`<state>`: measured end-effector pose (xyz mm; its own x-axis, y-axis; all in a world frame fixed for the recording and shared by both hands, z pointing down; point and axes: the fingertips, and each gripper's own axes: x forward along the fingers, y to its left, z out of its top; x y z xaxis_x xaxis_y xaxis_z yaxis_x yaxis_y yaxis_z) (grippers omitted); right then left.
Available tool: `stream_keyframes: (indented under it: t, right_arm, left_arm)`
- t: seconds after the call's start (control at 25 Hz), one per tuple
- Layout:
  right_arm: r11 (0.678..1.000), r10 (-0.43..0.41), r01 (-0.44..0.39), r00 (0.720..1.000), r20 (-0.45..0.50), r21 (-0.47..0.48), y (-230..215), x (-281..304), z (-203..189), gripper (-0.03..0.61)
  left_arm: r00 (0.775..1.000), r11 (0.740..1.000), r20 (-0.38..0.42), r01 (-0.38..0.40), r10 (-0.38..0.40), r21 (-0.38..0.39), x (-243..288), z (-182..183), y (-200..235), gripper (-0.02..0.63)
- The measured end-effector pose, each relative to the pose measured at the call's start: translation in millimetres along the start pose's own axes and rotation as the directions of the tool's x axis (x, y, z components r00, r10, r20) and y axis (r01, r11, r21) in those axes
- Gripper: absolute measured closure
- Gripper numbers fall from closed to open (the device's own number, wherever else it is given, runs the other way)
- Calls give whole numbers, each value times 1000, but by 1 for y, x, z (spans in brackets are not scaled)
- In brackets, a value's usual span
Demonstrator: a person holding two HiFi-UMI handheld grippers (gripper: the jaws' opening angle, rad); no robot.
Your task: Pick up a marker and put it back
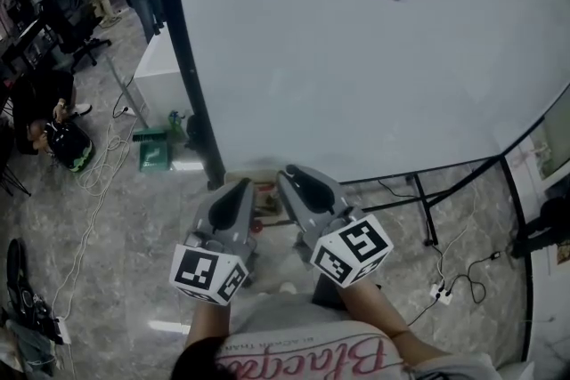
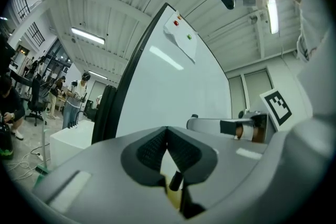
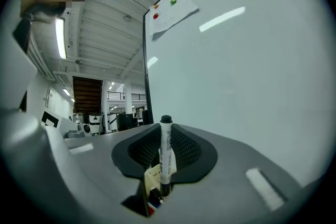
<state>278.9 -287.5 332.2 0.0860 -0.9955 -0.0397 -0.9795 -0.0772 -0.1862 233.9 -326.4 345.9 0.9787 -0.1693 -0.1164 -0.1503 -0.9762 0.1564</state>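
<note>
Marker (image 3: 166,157) — upright in right gripper (image 3: 164,138)

Left claw (image 1: 241,186) and right claw (image 1: 289,176) sit close together near the whiteboard (image 1: 356,58).

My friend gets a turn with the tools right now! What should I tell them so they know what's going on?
Left tool: shut, nothing pinched.
Right tool: shut on the marker, which stands upright between its pads.
Both are near the whiteboard's bottom edge.
Done: marker gripped.
Left to do: lift it clear, put it back, let go.
</note>
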Motion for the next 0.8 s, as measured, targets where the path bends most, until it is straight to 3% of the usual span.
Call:
stream_keyframes:
  t: [0.2, 0.52, 0.8]
  right_arm:
    - [1000, 11, -11, 999, 33, 11, 1, -1, 10, 515]
    - [1000, 6, -6, 1000, 23, 5, 0, 4, 6, 515]
    - [996, -12, 16, 999, -48, 83, -13, 10, -27, 515]
  left_arm:
    - [1000, 999, -6, -10, 11, 45, 0, 5, 2, 615]
    - [1000, 1000, 18, -1, 0, 26, 1, 11, 5, 614]
    - [1000, 1000, -8, 0, 0, 22, -1, 3, 6, 614]
